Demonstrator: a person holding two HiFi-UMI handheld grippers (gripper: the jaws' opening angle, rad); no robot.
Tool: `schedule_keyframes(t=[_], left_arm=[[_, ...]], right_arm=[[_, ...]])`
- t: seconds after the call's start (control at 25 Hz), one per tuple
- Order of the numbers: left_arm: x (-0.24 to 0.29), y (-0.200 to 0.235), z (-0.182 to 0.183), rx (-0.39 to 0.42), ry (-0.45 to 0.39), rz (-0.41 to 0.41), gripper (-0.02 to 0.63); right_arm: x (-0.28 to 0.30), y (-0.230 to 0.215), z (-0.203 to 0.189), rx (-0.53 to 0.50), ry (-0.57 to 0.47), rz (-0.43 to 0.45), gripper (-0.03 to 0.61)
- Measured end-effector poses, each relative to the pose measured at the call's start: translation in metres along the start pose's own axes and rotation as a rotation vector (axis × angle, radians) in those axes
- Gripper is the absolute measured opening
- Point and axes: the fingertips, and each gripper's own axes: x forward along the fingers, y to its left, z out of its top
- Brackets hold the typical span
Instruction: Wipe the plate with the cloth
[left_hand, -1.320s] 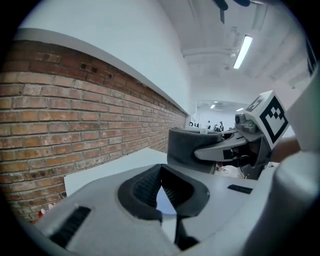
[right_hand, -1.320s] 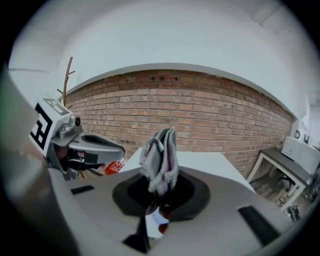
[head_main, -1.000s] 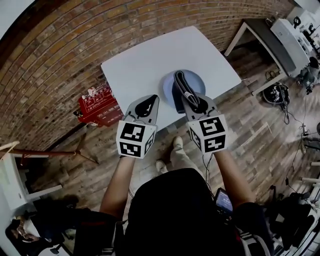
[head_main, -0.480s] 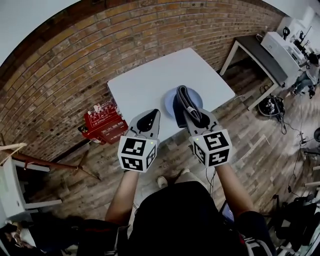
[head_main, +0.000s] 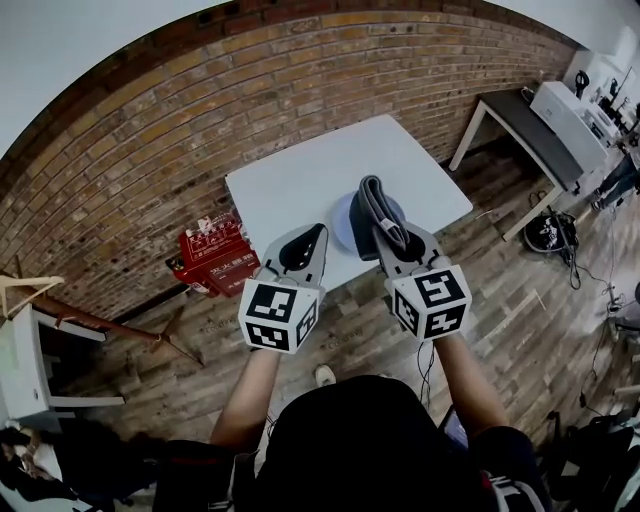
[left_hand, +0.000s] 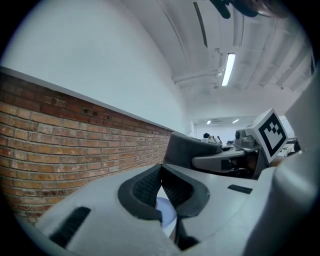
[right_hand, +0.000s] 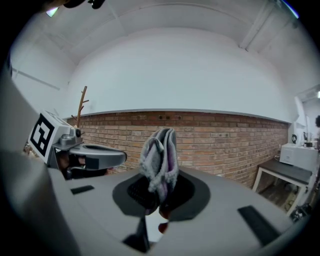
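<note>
A pale blue plate (head_main: 344, 222) lies near the front edge of the white table (head_main: 300, 175). The cloth and the right gripper hide much of it. My right gripper (head_main: 392, 236) is shut on a folded grey cloth (head_main: 376, 204) that stands up out of its jaws above the plate. In the right gripper view the cloth (right_hand: 160, 155) rises from the right gripper (right_hand: 156, 194). My left gripper (head_main: 317, 233) hovers at the table's front edge, just left of the plate, shut and holding nothing. In the left gripper view the left gripper (left_hand: 160, 171) has its pads touching, and a sliver of the plate (left_hand: 165, 214) shows below them.
A red box (head_main: 212, 258) sits on the wooden floor against the brick wall, left of the table. A dark-topped side table (head_main: 525, 118) with a white appliance (head_main: 570, 98) stands at the right, with a bag (head_main: 550, 232) below it. White furniture (head_main: 20, 372) is at far left.
The head view has pulled back and tilted, so the table sits higher in frame. Both grippers keep their side-by-side stance, and the right one still holds the cloth over the plate.
</note>
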Motion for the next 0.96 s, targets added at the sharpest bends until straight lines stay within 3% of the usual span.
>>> schedule_keyframes(t=[0.52,0.96], left_arm=[[0.016,-0.042,0.025,0.045,-0.029,0.036,0.018],[0.024,-0.051,0.026,0.065,-0.027,0.061,0.018]], right_arm=[[-0.028,-0.025,0.013,0.005,-0.045,0.052,0.051],[-0.029,-0.036,0.005,0.01,-0.043,0.06,0.05]])
